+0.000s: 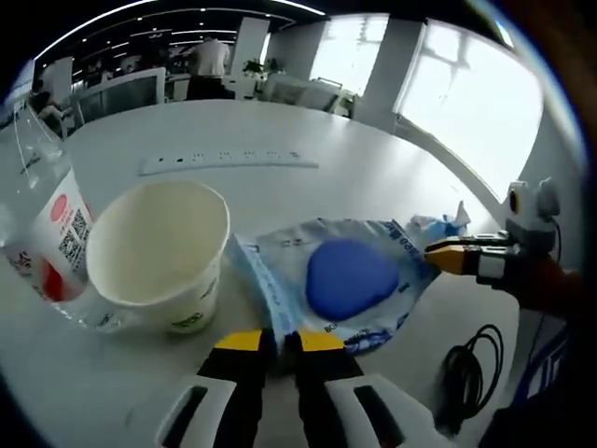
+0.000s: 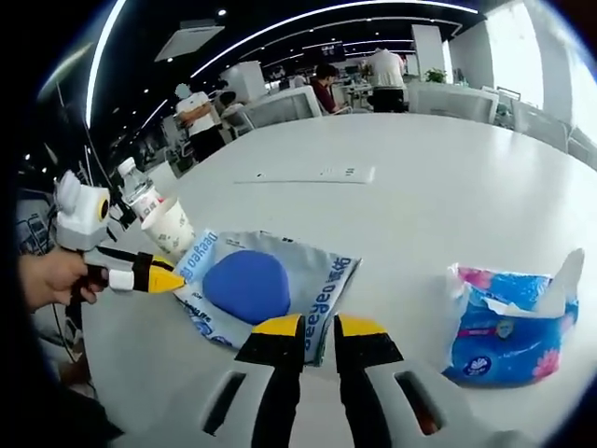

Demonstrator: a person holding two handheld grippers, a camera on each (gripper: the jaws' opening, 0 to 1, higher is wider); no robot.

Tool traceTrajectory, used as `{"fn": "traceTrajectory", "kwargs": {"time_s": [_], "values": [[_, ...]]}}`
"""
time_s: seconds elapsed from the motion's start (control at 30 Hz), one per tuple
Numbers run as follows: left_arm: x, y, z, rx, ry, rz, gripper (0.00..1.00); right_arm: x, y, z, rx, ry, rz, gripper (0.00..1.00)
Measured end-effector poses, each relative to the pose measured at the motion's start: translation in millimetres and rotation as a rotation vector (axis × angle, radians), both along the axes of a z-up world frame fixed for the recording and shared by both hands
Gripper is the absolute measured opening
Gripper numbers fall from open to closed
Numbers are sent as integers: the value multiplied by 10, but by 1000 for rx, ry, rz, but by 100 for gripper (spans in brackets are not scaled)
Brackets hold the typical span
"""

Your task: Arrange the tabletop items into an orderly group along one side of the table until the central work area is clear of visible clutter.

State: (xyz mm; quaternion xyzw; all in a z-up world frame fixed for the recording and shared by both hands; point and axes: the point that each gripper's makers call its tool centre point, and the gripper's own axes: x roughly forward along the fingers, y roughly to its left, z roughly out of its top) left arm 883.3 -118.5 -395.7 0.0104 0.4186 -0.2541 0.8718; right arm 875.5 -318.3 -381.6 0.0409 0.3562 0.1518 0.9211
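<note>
The table [image 1: 392,168] is smooth, matt white. At centre the pouch [image 1: 280,271] is glossy clear plastic film over a matt blue pad [image 1: 350,277]. At left the cup [image 1: 159,247] looks like matt paper; the bottle [image 1: 42,215] is clear, shiny plastic. At right, the tissue pack [image 2: 508,327] has crinkled glossy wrap.

Open-plan office: desk rows [image 2: 280,103], ceiling strip lights [image 2: 308,19], seated workers [image 2: 326,86].

Your left gripper [image 1: 280,343] and right gripper [image 2: 318,329] both have jaws nearly together at each frame's bottom, gripping nothing visible.
</note>
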Motion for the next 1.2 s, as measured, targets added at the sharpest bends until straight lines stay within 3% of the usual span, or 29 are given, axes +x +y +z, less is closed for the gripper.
{"fn": "traceTrajectory", "kwargs": {"time_s": [0.3,0.47,0.57,0.87,1.2], "values": [[-71,21,93,1,-13,-4,24,-86,-7,98,-2,-19,5,23],[-127,-81,195,-5,-38,-27,32,-93,-74,150,7,-32,-6,34],[-156,-157,226,-2,-40,-34,39,-98,-144,212,-7,-53,-16,37],[-180,-416,290,-15,-51,-79,47,-187,-360,390,-30,-92,-40,47],[-177,-841,379,-32,-45,-153,54,-235,-818,556,-103,-154,-102,52]]}}
